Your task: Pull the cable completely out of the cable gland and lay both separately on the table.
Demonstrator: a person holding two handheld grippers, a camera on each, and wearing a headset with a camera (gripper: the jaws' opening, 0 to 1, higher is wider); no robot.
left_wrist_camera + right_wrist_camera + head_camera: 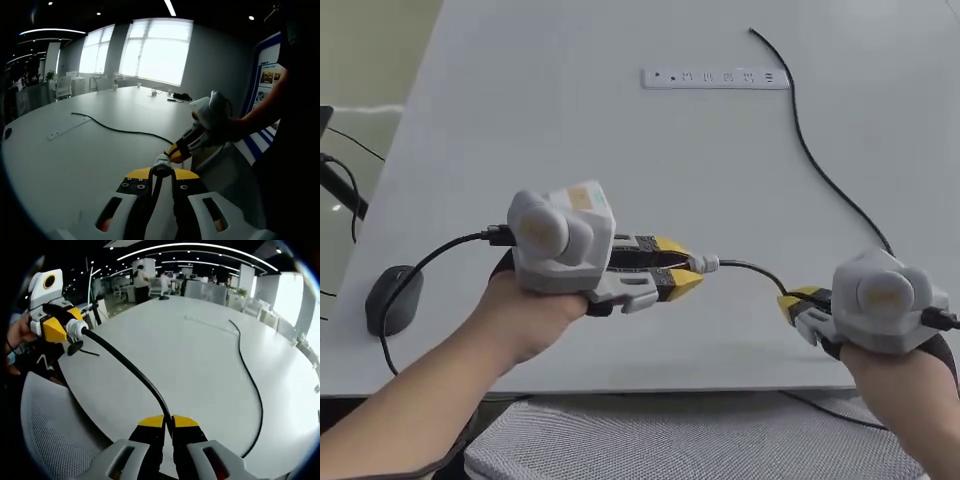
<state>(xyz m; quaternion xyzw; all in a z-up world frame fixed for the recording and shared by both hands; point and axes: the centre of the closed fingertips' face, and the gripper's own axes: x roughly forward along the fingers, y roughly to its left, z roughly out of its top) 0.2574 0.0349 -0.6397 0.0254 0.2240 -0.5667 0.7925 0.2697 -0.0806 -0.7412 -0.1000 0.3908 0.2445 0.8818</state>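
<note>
Cable gland (706, 264) and cable (750, 266) held over the tabletop's (570, 130) near edge.
We note the left gripper (688, 272) clamped on the gland and the right gripper (788, 303) pinching the cable near it. The cable runs into the gland.

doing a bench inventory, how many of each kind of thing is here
grippers: 2, left gripper and right gripper
black cable: 1
cable gland: 1
power strip: 1
mouse: 1
total: 6

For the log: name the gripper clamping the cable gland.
The left gripper: its jaws close on the gland; the right gripper pinches only the black cable.
</note>
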